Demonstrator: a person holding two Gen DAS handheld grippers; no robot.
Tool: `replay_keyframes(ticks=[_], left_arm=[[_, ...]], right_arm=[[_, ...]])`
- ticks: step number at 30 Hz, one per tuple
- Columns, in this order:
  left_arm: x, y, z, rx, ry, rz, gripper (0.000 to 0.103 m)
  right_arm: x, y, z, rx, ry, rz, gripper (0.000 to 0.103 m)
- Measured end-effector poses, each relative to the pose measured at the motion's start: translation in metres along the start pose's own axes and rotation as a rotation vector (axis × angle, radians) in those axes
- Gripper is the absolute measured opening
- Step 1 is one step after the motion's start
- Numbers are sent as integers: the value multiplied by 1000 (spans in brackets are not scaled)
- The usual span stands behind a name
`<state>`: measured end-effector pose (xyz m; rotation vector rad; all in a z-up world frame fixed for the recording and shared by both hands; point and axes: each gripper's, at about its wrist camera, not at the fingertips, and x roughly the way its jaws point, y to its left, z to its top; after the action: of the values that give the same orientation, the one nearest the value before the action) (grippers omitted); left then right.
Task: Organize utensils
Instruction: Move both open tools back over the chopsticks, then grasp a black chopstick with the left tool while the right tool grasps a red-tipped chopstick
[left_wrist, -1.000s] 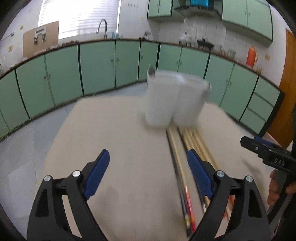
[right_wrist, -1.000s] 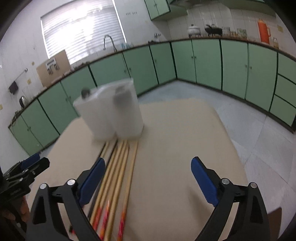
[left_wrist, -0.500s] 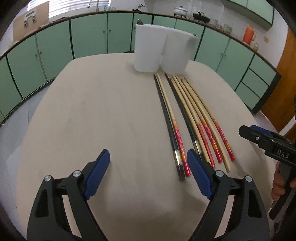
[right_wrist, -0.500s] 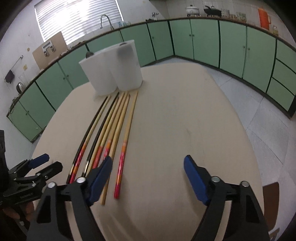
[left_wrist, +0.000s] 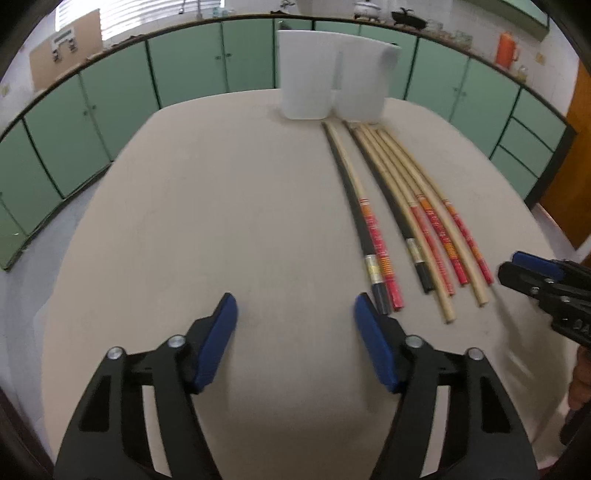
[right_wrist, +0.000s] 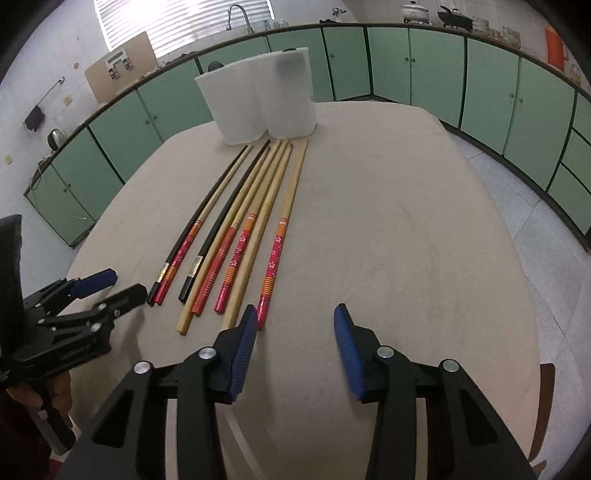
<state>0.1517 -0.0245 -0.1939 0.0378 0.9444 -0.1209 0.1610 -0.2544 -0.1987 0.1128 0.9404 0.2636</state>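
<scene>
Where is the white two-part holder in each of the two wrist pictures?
Left wrist view: the white holder stands at top centre, at the far end of the table.
Right wrist view: the white holder stands at top, left of centre.
Shared landmark: the chopsticks lie in a row with their far tips just before the holder.

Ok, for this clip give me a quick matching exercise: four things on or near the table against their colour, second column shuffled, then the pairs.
Things:
1. holder
2. leftmost chopstick
3. cabinet doors
4. right gripper's fingers

Colours:
A. green
B. blue pads
C. white
D. black

Pairs: 1-C, 2-D, 3-A, 4-B
</scene>
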Motion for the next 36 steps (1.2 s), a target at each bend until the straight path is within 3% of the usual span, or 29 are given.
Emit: replay_keyframes(ticks=[5,20,25,36], left_arm=[[-10,-3,1,-8,-18,-56,65],[-7,-12,-2,11,-12,-58,65],[-8,-19,-3,27,-13,-69,65],[-4,-17,-4,52,-13,-52,61]], right_arm=[[2,4,-5,-20,14,2,43],[9,28,-9,-112,-17,-31,28],[11,29,-7,-130,-24,-36,7],[8,13,-5,-84,-24,-52,7]])
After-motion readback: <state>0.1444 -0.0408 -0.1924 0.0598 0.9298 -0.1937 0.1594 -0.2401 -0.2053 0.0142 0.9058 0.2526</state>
